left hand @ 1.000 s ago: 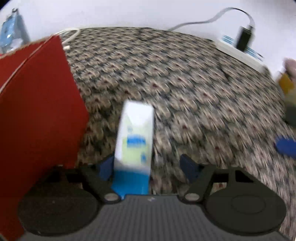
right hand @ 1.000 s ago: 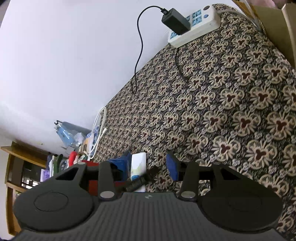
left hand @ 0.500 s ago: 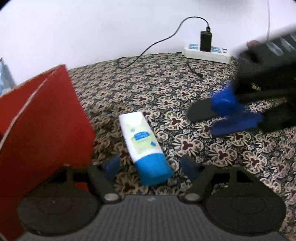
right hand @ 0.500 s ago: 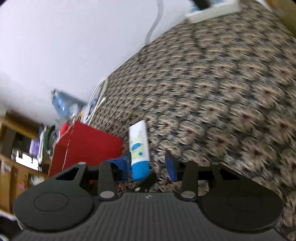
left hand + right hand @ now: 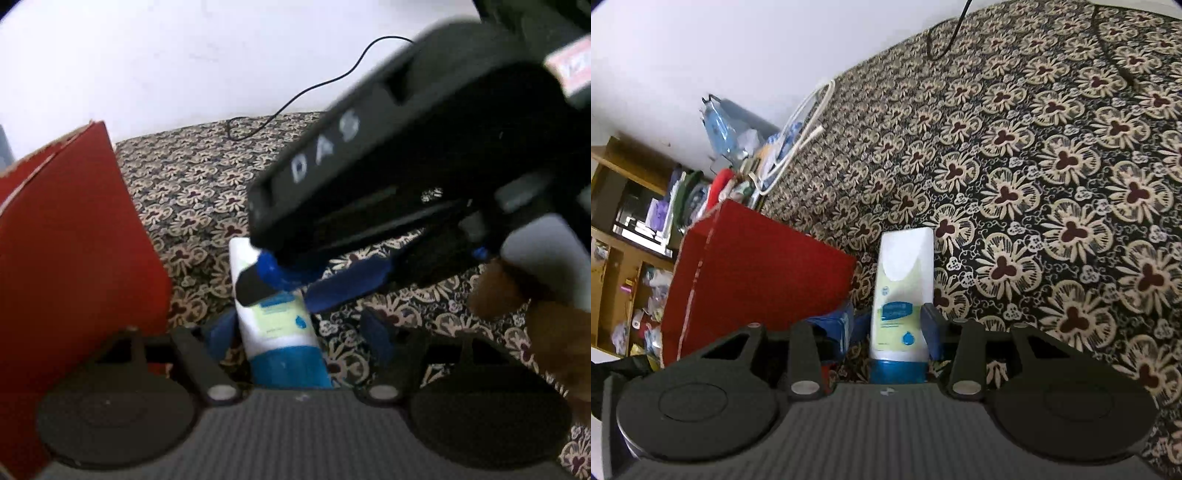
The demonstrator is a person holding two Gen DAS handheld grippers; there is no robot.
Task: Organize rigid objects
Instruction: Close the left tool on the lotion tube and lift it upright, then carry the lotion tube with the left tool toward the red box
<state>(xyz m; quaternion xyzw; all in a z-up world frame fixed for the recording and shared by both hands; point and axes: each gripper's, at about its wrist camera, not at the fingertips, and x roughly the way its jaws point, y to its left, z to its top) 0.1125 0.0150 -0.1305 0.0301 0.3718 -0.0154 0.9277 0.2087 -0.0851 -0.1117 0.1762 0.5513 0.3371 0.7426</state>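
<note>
Tube (image 5: pixel 900 295) lies flat on patterned cloth (image 5: pixel 1052 177), blue cap end toward both cams, just beside red box (image 5: pixel 750 280).

R gripper (image 5: pixel 894 325): fingers straddle the tube at its lower label, pads look v. close to both sides. Can't tell if actually pinching yet; reads as closing round it, not clamped.

L gripper (image 5: pixel 299 328): fingers spread, tube (image 5: pixel 277 325) lies betw. them nearer the left pad, not squeezed. R gripper (image 5: pixel 314 280) crosses in front in this view, blue tips over the tube's upper half.

Judgement: step = R takes the tube, prob. for the red box (image 5: pixel 70 236).

To do it well:
- Center tube betw. pads before closing; grab near cap end where the body is stiffer.
- Two grippers crowd one tube. L should back off first, else the fingers may knock.
- Lift straight up off cloth, then over box wall.
- Smooth plastic, may slip or swing if held off-center.

Black cable (image 5: pixel 942 40) at far edge, well apart.
</note>
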